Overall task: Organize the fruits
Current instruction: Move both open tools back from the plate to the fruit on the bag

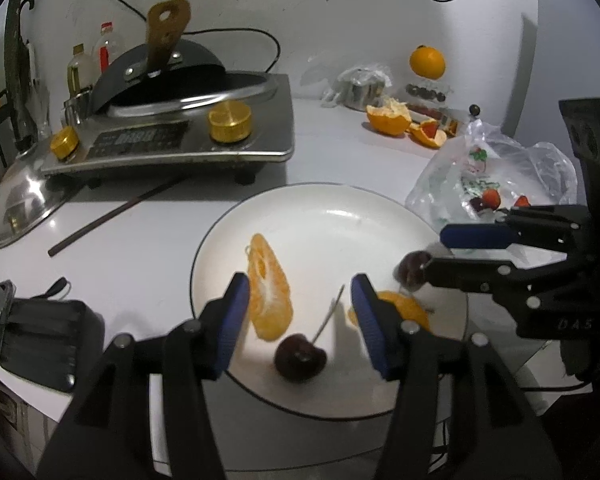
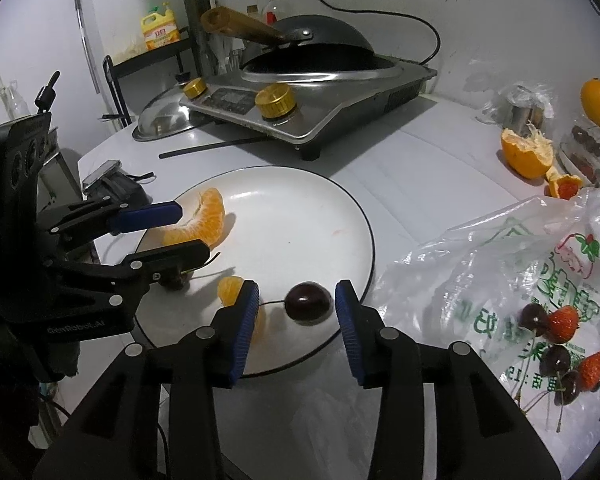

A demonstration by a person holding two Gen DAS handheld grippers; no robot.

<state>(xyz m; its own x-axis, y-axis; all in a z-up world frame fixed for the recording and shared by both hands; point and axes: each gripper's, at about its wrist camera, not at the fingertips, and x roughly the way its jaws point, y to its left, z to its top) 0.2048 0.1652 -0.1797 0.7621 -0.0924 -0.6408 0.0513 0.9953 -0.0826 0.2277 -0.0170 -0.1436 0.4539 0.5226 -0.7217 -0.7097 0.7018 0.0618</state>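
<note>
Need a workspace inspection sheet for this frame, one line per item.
Surface: white countertop, crowded.
Job's things: white plate holds two orange segments and two cherries; more cherries and strawberries on plastic bag; whole orange at back.
Clutter: orange peel, chopstick, steel lid.
Grippers: left gripper and right gripper, jaws open over plate, nothing clamped.
Cables: black cord behind induction cooker.
Surroundings: wok, detergent bottle, white wall.
</note>
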